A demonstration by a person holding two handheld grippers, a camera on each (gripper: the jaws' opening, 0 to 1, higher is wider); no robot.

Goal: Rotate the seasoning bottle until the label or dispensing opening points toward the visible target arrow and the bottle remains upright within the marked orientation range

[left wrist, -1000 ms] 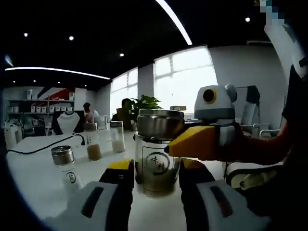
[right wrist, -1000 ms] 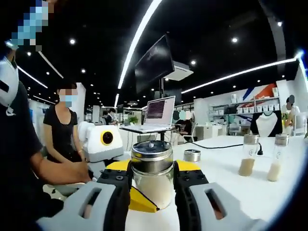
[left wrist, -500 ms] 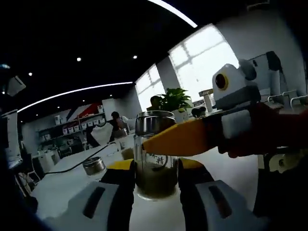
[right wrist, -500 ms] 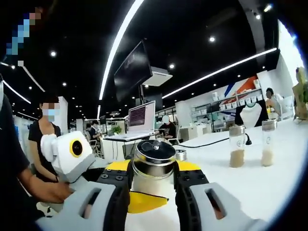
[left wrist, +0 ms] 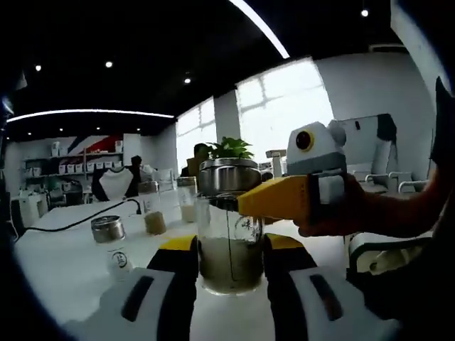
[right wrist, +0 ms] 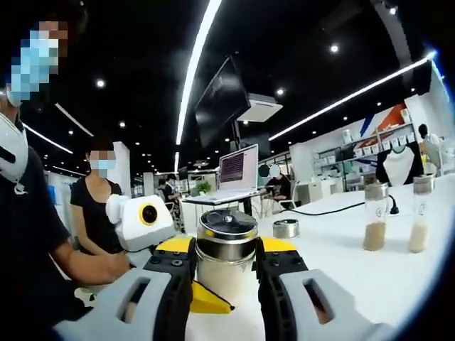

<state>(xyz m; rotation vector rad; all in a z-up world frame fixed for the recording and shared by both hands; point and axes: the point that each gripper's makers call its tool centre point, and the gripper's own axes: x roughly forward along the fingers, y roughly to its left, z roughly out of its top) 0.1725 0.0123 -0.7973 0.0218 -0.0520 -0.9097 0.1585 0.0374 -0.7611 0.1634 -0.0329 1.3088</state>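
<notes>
We see seasoning bottle [left wrist: 229,234] upright on white bench [left wrist: 64,263], pinched low between left gripper [left wrist: 229,257] jaws. Right gripper [right wrist: 225,260] jaws clamp steel lid [right wrist: 226,234]. Three smaller shakers [left wrist: 109,241] stand beyond on bench.

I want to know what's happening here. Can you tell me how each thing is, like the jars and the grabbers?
seasoning bottle: upright on the white table, steel lid on, held at body and lid
left gripper: shut on the bottle's glass body
right gripper: shut on the bottle's lid
small shaker jar: upright, capped
two tall jars: upright, capped, partly filled
laptop: open, screen lit
</notes>
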